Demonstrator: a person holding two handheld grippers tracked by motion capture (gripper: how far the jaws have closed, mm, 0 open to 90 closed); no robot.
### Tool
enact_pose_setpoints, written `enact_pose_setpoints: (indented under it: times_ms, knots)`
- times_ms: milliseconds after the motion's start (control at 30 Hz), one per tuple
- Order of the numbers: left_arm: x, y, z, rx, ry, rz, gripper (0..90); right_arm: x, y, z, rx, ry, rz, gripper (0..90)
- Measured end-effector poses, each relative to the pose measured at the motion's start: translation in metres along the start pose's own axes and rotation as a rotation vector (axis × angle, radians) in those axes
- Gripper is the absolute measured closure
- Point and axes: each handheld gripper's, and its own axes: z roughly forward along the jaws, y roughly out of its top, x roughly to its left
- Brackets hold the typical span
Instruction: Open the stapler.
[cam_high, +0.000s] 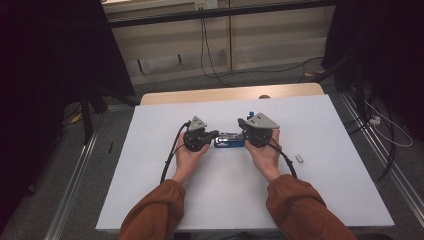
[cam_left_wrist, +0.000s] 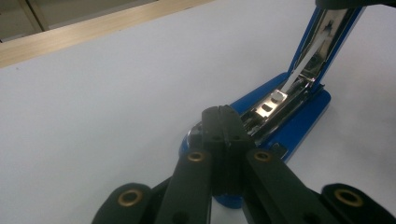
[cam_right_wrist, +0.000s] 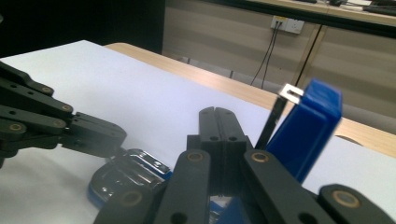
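Note:
A blue stapler (cam_high: 229, 141) lies in the middle of the white table (cam_high: 150, 190), between my two grippers. Its blue lid (cam_right_wrist: 306, 133) is swung up, and the shiny metal magazine (cam_left_wrist: 275, 105) lies bare on the base. My left gripper (cam_left_wrist: 222, 122) is shut with nothing between its jaws, and its tips sit over the front end of the stapler's base. My right gripper (cam_right_wrist: 218, 122) is also shut and bare, just left of the raised lid. In the high view the left gripper (cam_high: 215, 134) and the right gripper (cam_high: 241, 122) point inward at each other over the stapler.
A small grey metal piece (cam_high: 299, 158) lies on the table to the right of the right hand. A wooden strip (cam_high: 225, 93) runs along the table's far edge. Black cables trail from both grippers toward the person.

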Motion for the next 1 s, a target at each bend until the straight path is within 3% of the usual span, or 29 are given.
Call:
enact_pose_setpoints:
  times_ms: [533, 900, 1000]
  knots:
    - [0.0, 0.0, 0.0, 0.001, 0.0, 0.0, 90.0, -0.019, -0.002, -0.01, 0.007, -0.022, 0.015, 90.0]
    - [0.0, 0.0, 0.0, -0.001, 0.002, -0.002, 90.0, -0.021, -0.002, -0.012, 0.004, -0.017, 0.013, 90.0]
    - [0.0, 0.0, 0.0, -0.001, 0.002, -0.001, 90.0, -0.025, -0.003, -0.014, 0.004, -0.022, 0.046, 90.0]
